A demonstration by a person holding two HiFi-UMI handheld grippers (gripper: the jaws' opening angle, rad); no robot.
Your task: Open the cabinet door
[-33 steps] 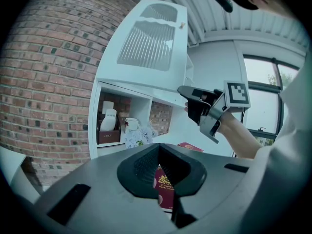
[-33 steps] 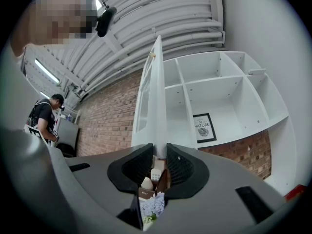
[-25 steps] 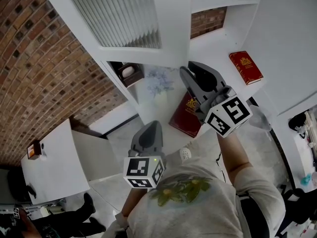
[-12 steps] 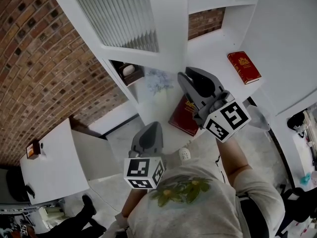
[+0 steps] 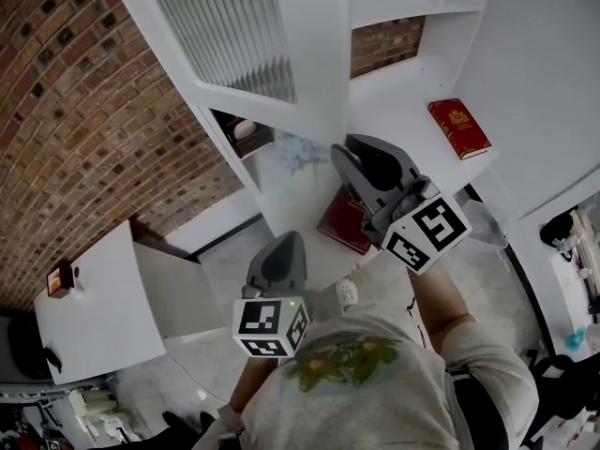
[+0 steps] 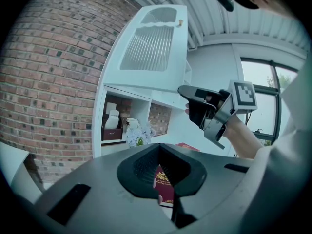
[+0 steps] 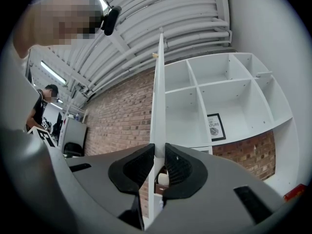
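The white cabinet door with a ribbed glass panel stands swung out from the shelving. My right gripper is raised to its free lower edge. In the right gripper view the thin door edge runs straight between the ridged pads of my right gripper, and the closing jaws press on it. The left gripper view shows the door and the right gripper at its corner. My left gripper hangs lower, near my chest, away from the door; my left gripper is open by a narrow gap with nothing in it.
Open white shelves lie behind the door. A red book lies on one shelf, another red book lower down. A box of white cups and flowers sit in a cubby. Brick wall at left, a white unit below it.
My right gripper has shifted slightly left and down in the head view, staying at the door's lower edge. The left gripper has kept still.
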